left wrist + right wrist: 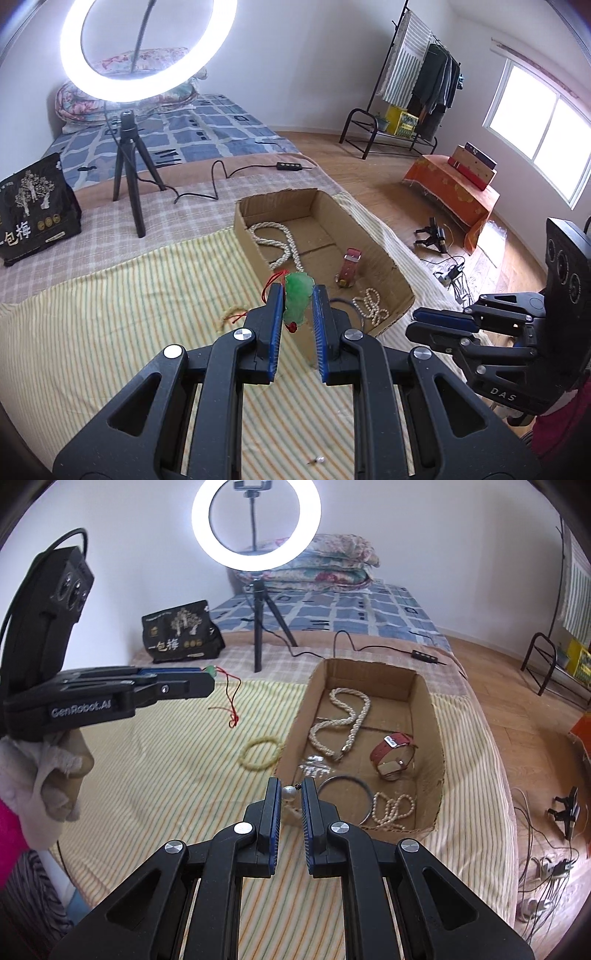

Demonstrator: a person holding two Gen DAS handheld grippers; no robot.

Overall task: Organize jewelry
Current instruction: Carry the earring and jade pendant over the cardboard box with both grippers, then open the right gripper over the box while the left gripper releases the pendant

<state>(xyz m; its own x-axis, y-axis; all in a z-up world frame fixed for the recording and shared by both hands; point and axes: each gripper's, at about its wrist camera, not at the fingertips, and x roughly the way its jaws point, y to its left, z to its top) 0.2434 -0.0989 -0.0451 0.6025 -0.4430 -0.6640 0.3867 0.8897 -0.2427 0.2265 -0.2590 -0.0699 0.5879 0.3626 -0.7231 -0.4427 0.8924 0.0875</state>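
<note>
While a striped yellow-green cloth (155, 775) covers the bed, the left gripper (298, 295) at the centre of the left wrist view holds a translucent green carved jade pendant (297, 301) between its blue-padded fingers (275, 314), narrowly parted around the stone; its red cord (231, 701) dangles at upper left of the right wrist view. The right gripper (290, 794), low in the centre of its own view, is pinched nearly closed on a small white pearl earring (288, 793). Just beyond, an open brown cardboard box (430, 716) at centre right contains a twisted white pearl rope necklace (347, 716), a red leather-strap watch (393, 755), a thin dark metal bangle (345, 794) and a strand of small pearls (391, 808). A pale yellow beaded bracelet (258, 755) lies on the cloth, left of the box.
</note>
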